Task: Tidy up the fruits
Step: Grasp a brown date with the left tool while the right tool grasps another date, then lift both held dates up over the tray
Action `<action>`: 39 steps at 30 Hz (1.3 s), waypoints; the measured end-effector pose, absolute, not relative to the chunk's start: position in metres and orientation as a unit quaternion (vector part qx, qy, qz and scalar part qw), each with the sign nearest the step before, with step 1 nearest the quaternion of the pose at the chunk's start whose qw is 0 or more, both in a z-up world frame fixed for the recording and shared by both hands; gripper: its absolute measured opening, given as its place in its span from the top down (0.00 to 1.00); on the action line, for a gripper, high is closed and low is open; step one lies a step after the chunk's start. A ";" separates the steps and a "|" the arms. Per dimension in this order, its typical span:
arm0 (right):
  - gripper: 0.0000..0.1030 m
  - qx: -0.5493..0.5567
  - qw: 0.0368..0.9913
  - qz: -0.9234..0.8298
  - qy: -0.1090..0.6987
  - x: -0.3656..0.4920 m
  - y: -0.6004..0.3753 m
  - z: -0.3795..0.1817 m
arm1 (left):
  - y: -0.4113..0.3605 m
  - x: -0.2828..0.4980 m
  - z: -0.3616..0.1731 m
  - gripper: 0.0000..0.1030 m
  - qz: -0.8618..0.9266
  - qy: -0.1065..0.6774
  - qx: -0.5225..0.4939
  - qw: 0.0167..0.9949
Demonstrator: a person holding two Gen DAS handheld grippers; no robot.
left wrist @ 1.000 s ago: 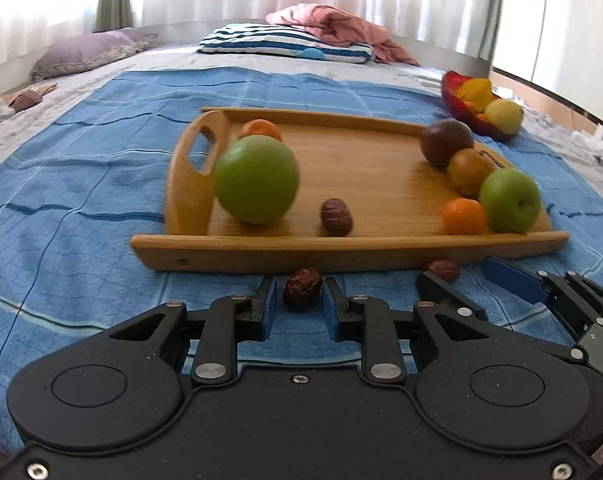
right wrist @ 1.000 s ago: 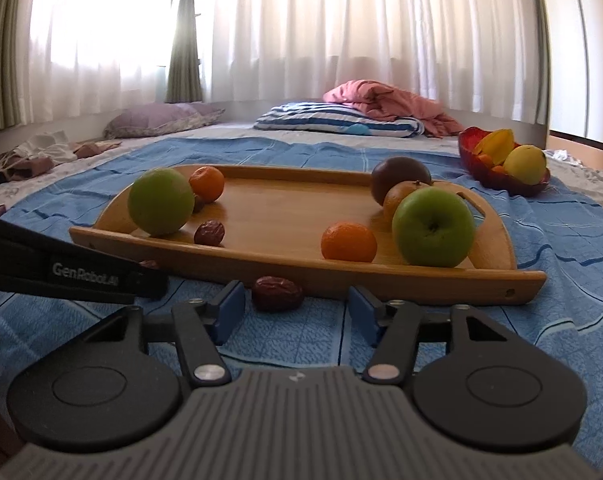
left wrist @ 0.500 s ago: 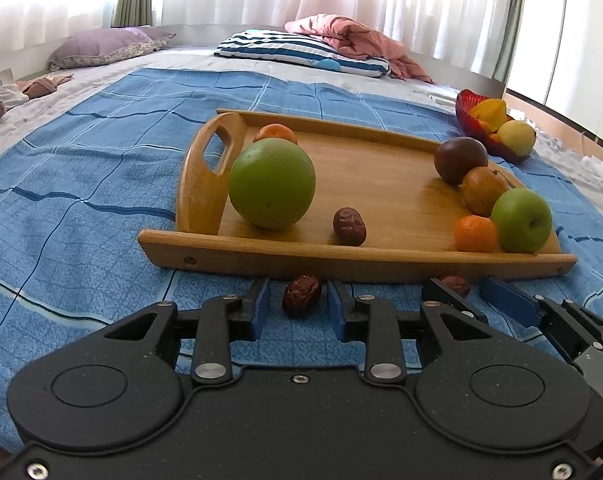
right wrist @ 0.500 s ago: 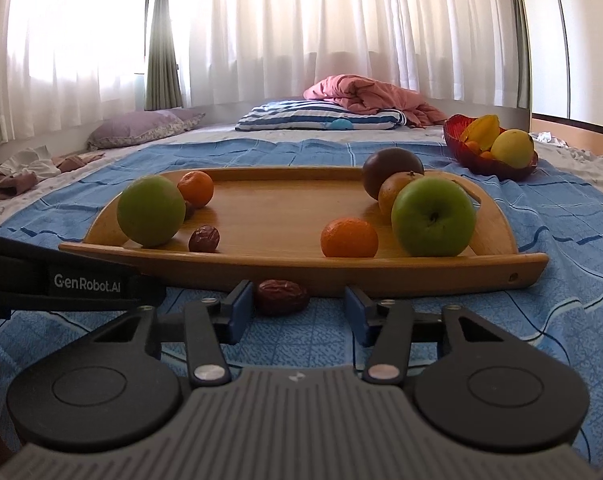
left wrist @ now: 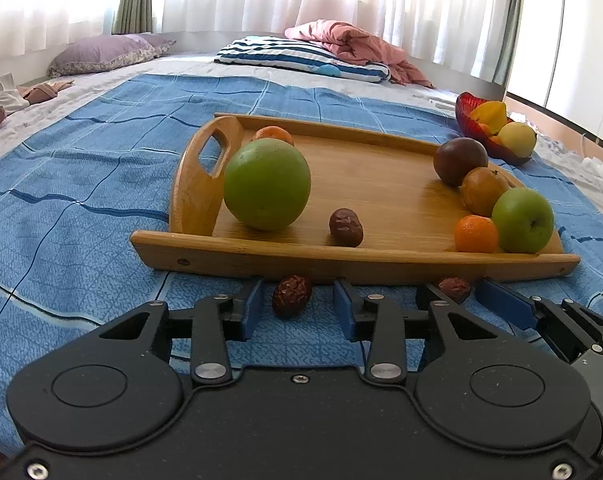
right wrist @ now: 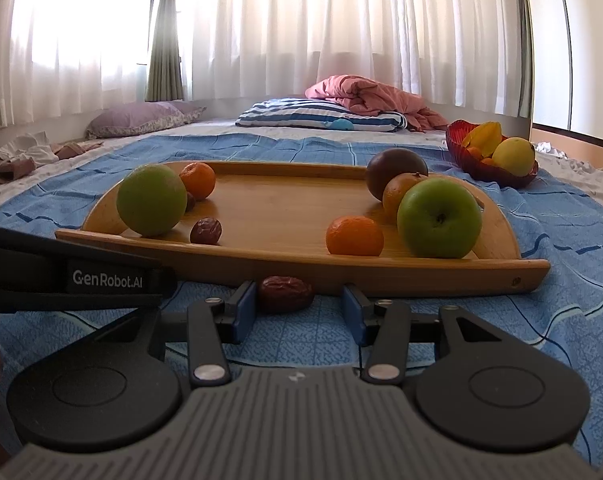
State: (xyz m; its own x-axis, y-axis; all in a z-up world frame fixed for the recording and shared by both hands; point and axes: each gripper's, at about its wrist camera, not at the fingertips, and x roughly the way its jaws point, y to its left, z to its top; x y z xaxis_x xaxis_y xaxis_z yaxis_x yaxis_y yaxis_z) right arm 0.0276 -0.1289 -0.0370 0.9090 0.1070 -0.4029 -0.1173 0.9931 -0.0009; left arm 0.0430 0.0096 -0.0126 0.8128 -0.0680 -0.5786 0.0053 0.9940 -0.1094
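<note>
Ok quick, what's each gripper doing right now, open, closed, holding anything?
Left gripper: open, straddling a wrinkled dark red date on the blue blanket, not gripping it.
Right gripper: open, another wrinkled dark red date by its left finger, not gripped.

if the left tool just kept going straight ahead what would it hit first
The left tool would likely first meet the date lying on the blanket between its open fingers, then the front rim of the wooden tray close behind it.

Pretty clearly a bedroom at home: a bed with a blue checked blanket, a purple pillow, a striped pillow (pink duvet bunched behind it) and sheer white curtains along the far windows.
</note>
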 end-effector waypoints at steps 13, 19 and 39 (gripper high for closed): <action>0.59 -0.023 0.976 0.062 0.205 0.026 -0.125 -0.037 | 0.007 0.041 -0.013 0.71 -0.009 0.302 -0.041 0.952; 0.67 -0.016 0.976 0.070 0.206 0.026 -0.125 -0.036 | 0.005 0.039 -0.012 0.80 -0.002 0.298 -0.015 0.954; 0.67 -0.013 0.978 0.063 0.199 0.019 -0.130 -0.022 | 0.005 0.030 0.002 0.81 -0.004 0.294 -0.011 0.956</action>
